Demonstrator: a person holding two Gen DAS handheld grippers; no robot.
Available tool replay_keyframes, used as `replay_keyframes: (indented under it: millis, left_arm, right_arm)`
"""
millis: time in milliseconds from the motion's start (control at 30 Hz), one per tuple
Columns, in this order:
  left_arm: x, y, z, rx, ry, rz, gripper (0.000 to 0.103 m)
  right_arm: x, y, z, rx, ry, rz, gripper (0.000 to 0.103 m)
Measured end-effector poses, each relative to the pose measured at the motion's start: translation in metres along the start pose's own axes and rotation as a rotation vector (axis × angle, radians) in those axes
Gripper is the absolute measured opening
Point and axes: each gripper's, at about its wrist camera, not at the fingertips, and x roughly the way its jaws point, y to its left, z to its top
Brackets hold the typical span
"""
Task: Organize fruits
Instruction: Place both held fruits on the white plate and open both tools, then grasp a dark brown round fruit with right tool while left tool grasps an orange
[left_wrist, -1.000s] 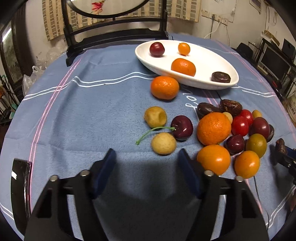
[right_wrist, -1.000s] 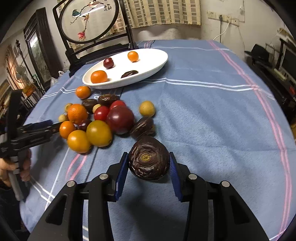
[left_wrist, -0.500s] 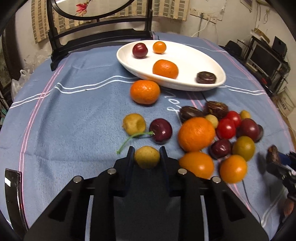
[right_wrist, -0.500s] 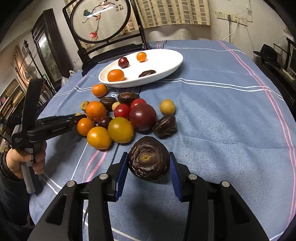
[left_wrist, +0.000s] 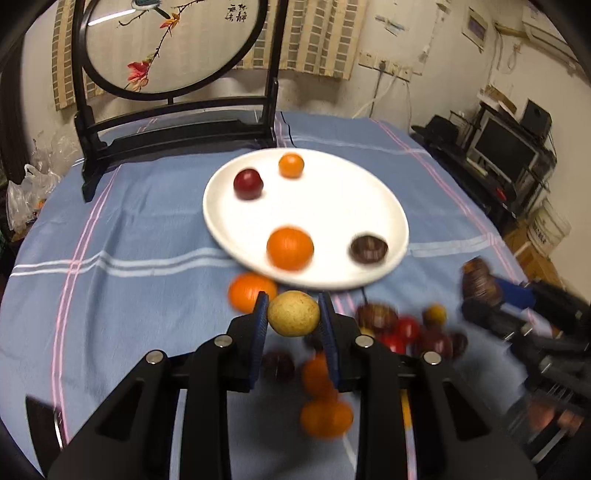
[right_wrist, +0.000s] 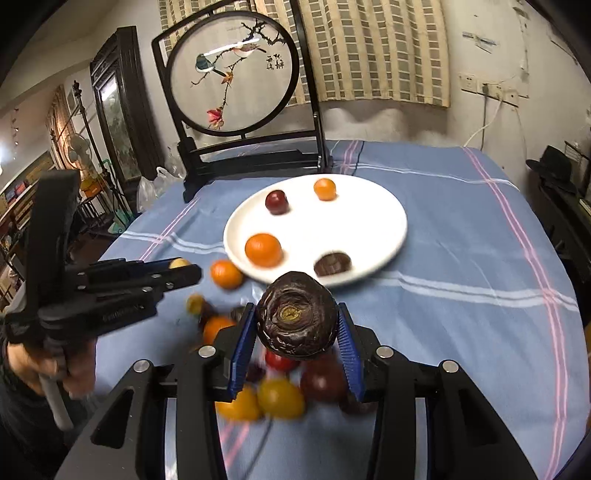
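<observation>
My left gripper is shut on a small tan fruit and holds it in the air just before the near rim of the white plate. My right gripper is shut on a wrinkled dark purple fruit, lifted above the fruit pile. The plate holds an orange, a red plum, a small orange fruit and a dark wrinkled fruit. The left gripper also shows in the right wrist view, the right gripper in the left wrist view.
A loose orange lies on the blue tablecloth by the plate's near left rim. A blurred pile of oranges, red and dark fruits lies below both grippers. A black-framed round screen stands at the table's far edge.
Both grippers have risen and moved toward the plate with their fruits. The left one closed on the tan fruit a moment earlier and lifted it off the cloth.
</observation>
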Motion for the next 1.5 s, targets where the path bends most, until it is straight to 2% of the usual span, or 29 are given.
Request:
replay_keyframes:
  millis: [167,300,367,400,433,500,567,633,833,933,1067,1267,1367,1500]
  left_arm:
    - [0.035,0.006,0.034,-0.034,0.010,0.038,0.027]
    - [0.059,0.018,0.053,-0.055,0.009,0.097,0.027]
    - [0.070,0.027,0.058,-0.092,0.018,0.090,0.027]
    - [0.076,0.031,0.059,-0.116,0.024,0.086,0.032]
    - [0.081,0.034,0.059,-0.144,0.030,0.084,0.045]
    - [0.085,0.035,0.057,-0.165,0.031,0.089,0.059]
    - [0.083,0.031,0.054,-0.151,0.019,0.083,0.061]
    - [0.076,0.027,0.048,-0.126,0.020,0.080,0.070]
    - [0.038,0.021,0.021,-0.072,-0.024,0.144,0.082]
    - [0.021,0.021,0.004,-0.069,-0.046,0.142,0.086]
    - [0.004,0.021,-0.021,-0.076,-0.048,0.125,0.088]
    - [-0.007,0.020,-0.055,-0.081,-0.029,0.094,0.089]
    - [-0.009,0.022,-0.071,-0.110,-0.034,0.060,0.089]
    - [-0.005,0.022,-0.082,-0.106,0.001,0.067,0.090]
  right_arm:
    - [0.053,0.000,0.026,0.010,0.056,0.018,0.043]
    - [0.080,-0.004,0.029,0.030,0.098,0.025,0.043]
    - [0.092,-0.007,0.028,0.044,0.120,0.047,0.043]
    - [0.096,-0.010,0.028,0.059,0.131,0.059,0.044]
    - [0.100,-0.015,0.027,0.085,0.133,0.074,0.044]
    - [0.099,-0.020,0.026,0.119,0.125,0.105,0.052]
    - [0.091,-0.023,0.025,0.128,0.122,0.112,0.054]
    - [0.083,-0.026,0.024,0.152,0.108,0.120,0.056]
    - [0.053,-0.029,0.010,0.156,0.069,0.087,0.061]
    - [0.040,-0.029,-0.004,0.147,0.063,0.068,0.061]
    - [0.020,-0.029,-0.030,0.143,0.051,0.047,0.061]
    - [0.002,-0.033,-0.066,0.196,0.056,0.071,0.061]
    - [-0.007,-0.034,-0.075,0.221,0.035,0.096,0.061]
    - [-0.015,-0.031,-0.082,0.223,0.028,0.105,0.061]
